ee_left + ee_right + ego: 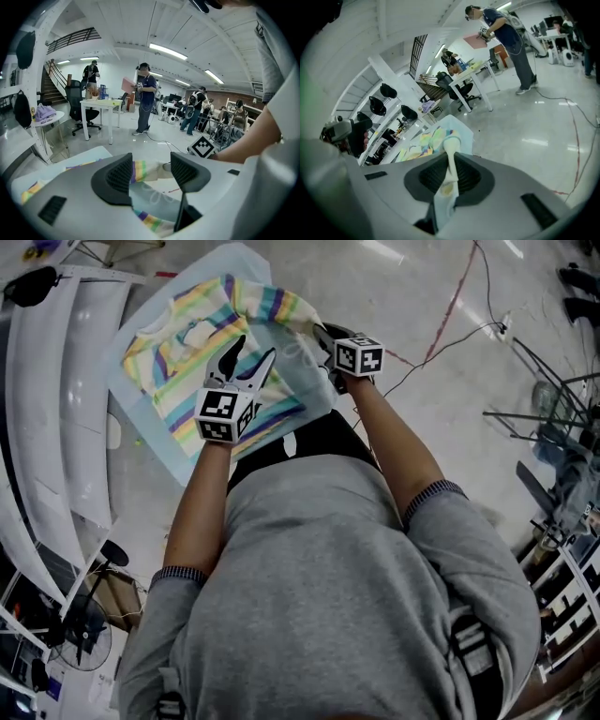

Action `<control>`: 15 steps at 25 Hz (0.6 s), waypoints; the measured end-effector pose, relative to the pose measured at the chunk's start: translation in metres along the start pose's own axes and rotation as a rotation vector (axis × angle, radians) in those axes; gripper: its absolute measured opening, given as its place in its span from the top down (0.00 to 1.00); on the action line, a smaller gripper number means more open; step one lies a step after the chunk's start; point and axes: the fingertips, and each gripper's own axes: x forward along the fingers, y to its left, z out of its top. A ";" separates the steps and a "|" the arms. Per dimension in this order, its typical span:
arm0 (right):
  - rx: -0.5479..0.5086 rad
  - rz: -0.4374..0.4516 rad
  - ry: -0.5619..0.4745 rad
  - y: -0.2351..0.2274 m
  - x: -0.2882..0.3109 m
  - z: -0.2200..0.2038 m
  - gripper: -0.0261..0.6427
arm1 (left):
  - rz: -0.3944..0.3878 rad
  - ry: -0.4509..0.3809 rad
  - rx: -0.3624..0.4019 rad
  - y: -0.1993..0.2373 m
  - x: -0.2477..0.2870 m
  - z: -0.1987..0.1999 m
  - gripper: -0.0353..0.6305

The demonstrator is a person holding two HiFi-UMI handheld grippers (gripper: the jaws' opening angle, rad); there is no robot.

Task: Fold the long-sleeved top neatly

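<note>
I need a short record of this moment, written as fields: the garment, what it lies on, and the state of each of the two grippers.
garment: striped long-sleeved top, spread out, one edge pulled up off the surface
surface: light blue sheet under the top
left gripper: jaws apart, above the top, pads not pressing on it
right gripper: jaws shut on a cream part of the top's fabric
fold status: not yet folded neatly
</note>
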 end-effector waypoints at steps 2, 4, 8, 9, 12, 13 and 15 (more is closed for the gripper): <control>-0.003 -0.003 -0.008 0.007 -0.009 0.015 0.90 | 0.003 -0.009 0.008 0.005 -0.010 0.004 0.53; -0.023 -0.006 -0.013 0.010 -0.017 0.032 0.90 | 0.007 -0.021 0.013 0.009 -0.017 0.009 0.53; -0.117 -0.034 -0.021 0.018 -0.033 0.070 0.90 | 0.027 -0.056 0.012 0.021 -0.032 0.019 0.52; -0.146 -0.040 -0.021 0.023 -0.036 0.078 0.90 | 0.033 -0.065 0.010 0.025 -0.036 0.021 0.52; -0.251 -0.043 0.001 0.037 -0.040 0.094 0.90 | 0.050 -0.089 0.006 0.035 -0.047 0.027 0.53; -0.286 -0.040 0.017 0.041 -0.039 0.095 0.90 | 0.055 -0.097 0.007 0.039 -0.050 0.030 0.52; -0.353 -0.039 0.046 0.051 -0.038 0.099 0.90 | 0.066 -0.111 0.007 0.046 -0.058 0.034 0.53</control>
